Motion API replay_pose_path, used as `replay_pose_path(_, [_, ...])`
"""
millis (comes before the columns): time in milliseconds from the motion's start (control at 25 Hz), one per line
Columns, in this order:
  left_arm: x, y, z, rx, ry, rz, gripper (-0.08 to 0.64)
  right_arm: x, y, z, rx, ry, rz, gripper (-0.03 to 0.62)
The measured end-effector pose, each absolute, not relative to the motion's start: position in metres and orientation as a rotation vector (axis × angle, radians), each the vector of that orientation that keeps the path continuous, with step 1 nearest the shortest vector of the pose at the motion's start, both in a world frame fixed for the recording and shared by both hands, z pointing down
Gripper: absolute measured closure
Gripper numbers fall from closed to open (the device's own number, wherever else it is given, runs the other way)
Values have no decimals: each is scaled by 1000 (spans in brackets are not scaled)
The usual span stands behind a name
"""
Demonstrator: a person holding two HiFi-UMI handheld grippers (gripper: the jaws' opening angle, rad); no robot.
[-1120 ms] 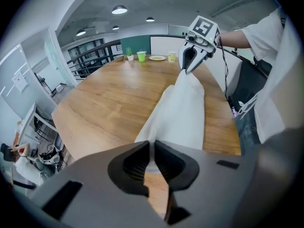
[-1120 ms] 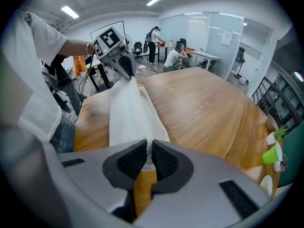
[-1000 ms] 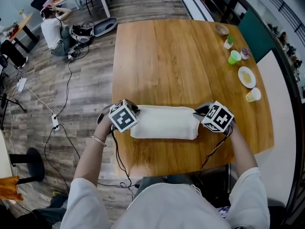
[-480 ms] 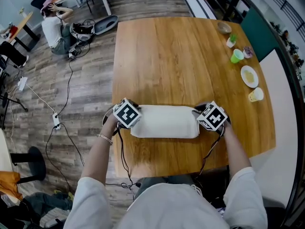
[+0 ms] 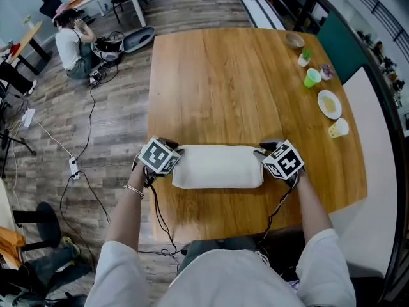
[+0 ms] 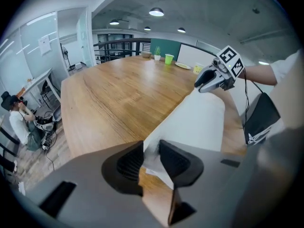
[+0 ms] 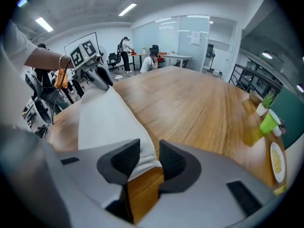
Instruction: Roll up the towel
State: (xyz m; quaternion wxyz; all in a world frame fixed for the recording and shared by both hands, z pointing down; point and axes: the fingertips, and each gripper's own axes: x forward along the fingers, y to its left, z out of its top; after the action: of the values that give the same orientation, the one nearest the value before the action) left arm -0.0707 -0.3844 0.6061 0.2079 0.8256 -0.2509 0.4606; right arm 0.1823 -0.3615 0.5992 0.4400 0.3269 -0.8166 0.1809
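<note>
Nearest us, the left gripper [image 6: 151, 159] has its jaws a little apart. They have just been opening, and the left end of the white rolled cloth towel [image 5: 217, 166] sits loosely in the gap, with bare wood showing below it. The right gripper [image 7: 148, 161] is the same: jaws slightly parted, just been opening. The towel's right end lies against one pad, and a strip of wood shows beside the other.

From the head view we cannot see either pair of fingertips. The marker cubes [image 5: 158, 156] cover them, along with both ends of the towel, so we cannot judge how tight the roll is.

The towel lies crosswise between the two grippers, close to the near edge of the brown wooden table [image 5: 223, 75].

Towards the far right edge stand a bright green cup [image 5: 312, 77] and a white round plate [image 5: 330, 103]. What is on the plate is too small for us to make out.

Beyond the far left corner a person [image 5: 67, 40] sits on the floor, small and partly hidden among cables.
</note>
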Motion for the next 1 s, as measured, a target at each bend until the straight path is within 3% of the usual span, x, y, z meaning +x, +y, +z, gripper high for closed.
replay_pose_path(400, [-106, -382, 537, 2365, -962, 975, 411, 199, -359, 538, 1086, -2148, 519, 434])
replay_pose_path(640, [-103, -363, 448, 2443, -1215, 648, 441, 215, -358, 458, 1485, -2173, 485, 494])
replay_pose_path(800, [-122, -354, 388, 2329, -1598, 391, 517, 221, -341, 405, 1754, -2163, 446, 549])
replay_pose_path(1000, [-137, -332, 347, 2237, -1824, 229, 548, 223, -310, 368, 1941, -2192, 355, 592])
